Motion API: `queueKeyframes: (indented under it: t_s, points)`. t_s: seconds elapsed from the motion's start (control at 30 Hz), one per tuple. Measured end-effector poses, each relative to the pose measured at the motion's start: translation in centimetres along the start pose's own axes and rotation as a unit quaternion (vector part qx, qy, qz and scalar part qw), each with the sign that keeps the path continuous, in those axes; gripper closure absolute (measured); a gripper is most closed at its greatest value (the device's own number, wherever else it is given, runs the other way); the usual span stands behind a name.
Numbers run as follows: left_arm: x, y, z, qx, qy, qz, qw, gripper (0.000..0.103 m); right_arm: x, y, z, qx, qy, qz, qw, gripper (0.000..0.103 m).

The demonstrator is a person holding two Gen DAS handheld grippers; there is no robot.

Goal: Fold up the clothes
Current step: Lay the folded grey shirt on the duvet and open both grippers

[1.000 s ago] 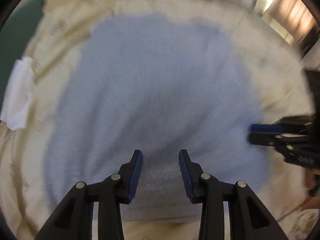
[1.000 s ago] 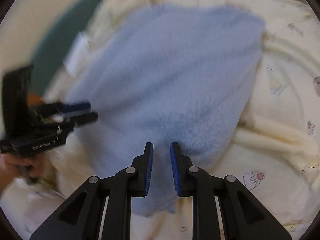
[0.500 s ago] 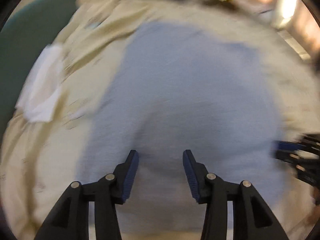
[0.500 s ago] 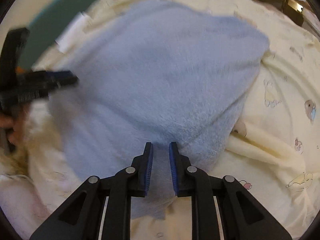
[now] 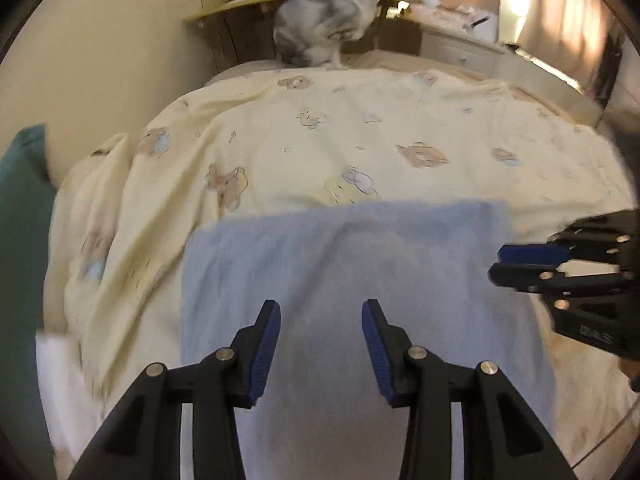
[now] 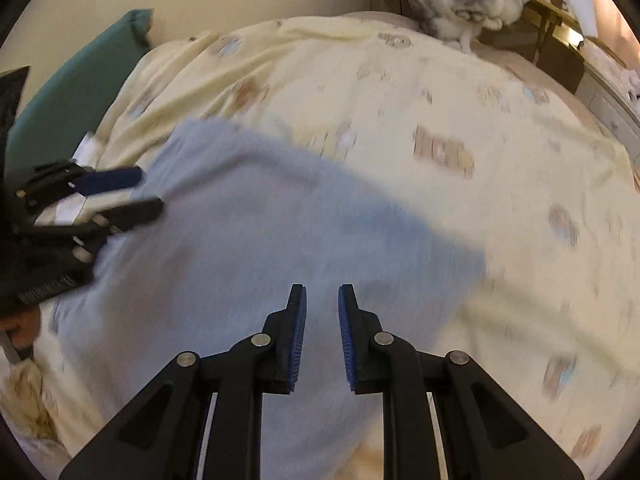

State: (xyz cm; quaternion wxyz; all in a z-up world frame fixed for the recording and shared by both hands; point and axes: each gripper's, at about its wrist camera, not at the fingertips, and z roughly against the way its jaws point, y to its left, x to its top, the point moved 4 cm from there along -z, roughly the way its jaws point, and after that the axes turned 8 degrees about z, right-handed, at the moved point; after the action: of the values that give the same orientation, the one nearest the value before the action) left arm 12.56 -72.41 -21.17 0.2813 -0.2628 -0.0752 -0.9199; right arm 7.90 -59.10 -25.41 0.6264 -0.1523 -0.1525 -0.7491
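Both tools, left [image 5: 320,350] and right [image 6: 322,338], hover released over the blue garment [image 5: 360,280] on the bed [image 5: 360,152]. Pinch only its top layer, and line up the edges squarely

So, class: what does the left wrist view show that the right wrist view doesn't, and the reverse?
Only the left wrist view shows the right claw from the side and glowing curtains. Only the right wrist view shows the left claw from the side and a hand under it. Both show the light blue towel on the yellow cartoon-print bedspread, the grey cat and a teal cushion.
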Motion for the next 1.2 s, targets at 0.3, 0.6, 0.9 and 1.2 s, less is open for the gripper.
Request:
queueKeyframes:
  t_s: [0.3, 0.6, 0.9, 1.2]
  points:
    - [3.8, 0.6, -9.7, 0.010, 0.065, -0.004, 0.9978, 0.101, 7.4, -1.7, -6.3, 0.005, 0.044, 0.008, 0.999, 0.084]
    - [3.7, 5.6, -8.3, 0.038, 0.033, 0.035, 0.9981, 0.101, 4.3, -9.0, -4.3, -0.048, 0.056, 0.024, 0.997, 0.095]
    - [-4.6, -2.2, -1.7, -0.068, 0.026, -0.035, 0.9967, 0.100, 3.4, 3.5, -0.3, 0.155, -0.018, 0.050, 0.986, 0.089]
    - [-9.9, 8.6, -1.7, 0.031, 0.058, 0.150, 0.9865, 0.101, -3.8, 8.0, -1.0, 0.156, 0.046, 0.075, 0.984, 0.090]
